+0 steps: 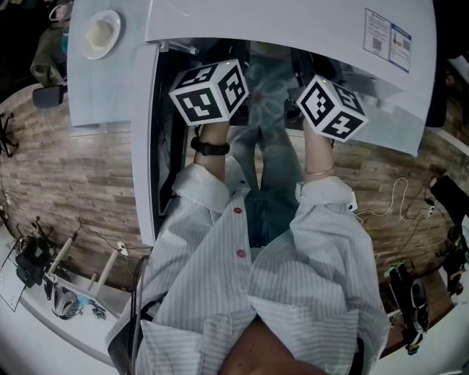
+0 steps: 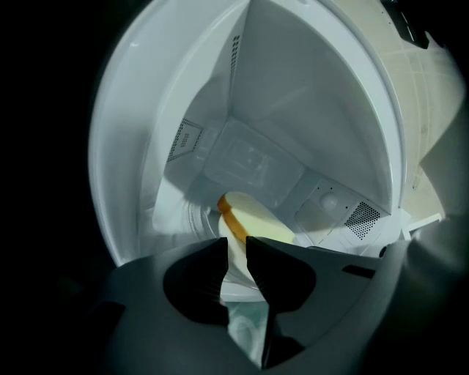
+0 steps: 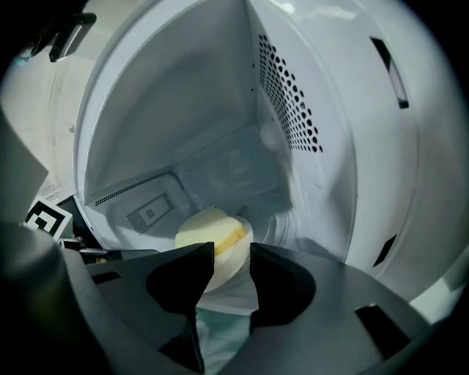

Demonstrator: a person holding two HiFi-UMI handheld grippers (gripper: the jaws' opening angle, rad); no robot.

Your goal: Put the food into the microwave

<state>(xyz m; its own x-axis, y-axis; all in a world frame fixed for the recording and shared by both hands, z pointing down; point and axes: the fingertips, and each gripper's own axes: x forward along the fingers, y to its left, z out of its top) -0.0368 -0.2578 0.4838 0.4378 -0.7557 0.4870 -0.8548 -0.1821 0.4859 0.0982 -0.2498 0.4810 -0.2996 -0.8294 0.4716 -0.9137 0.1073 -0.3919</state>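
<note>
Both grippers reach into the white microwave (image 2: 308, 95), where the food (image 2: 256, 220), a pale orange-edged slice, sits on a plate (image 2: 233, 267) at the middle of the cavity. The left gripper (image 2: 236, 245) pinches the plate's near rim in narrow jaws; the right gripper (image 3: 231, 253) holds its jaws wide astride the rim, not pressing. The clean finish is probably to release the left too, then draw both straight back without nudging the plate.

Head view: we lose both sets of jaws beneath the microwave (image 1: 293, 22), and the print on its label (image 1: 386, 36) is too small for us to read. Left gripper view: the left gripper (image 2: 236, 245) covers the near part of the food (image 2: 256, 220) and the plate (image 2: 236, 282). Right gripper view: the right gripper (image 3: 231, 253) hides them likewise.
</note>
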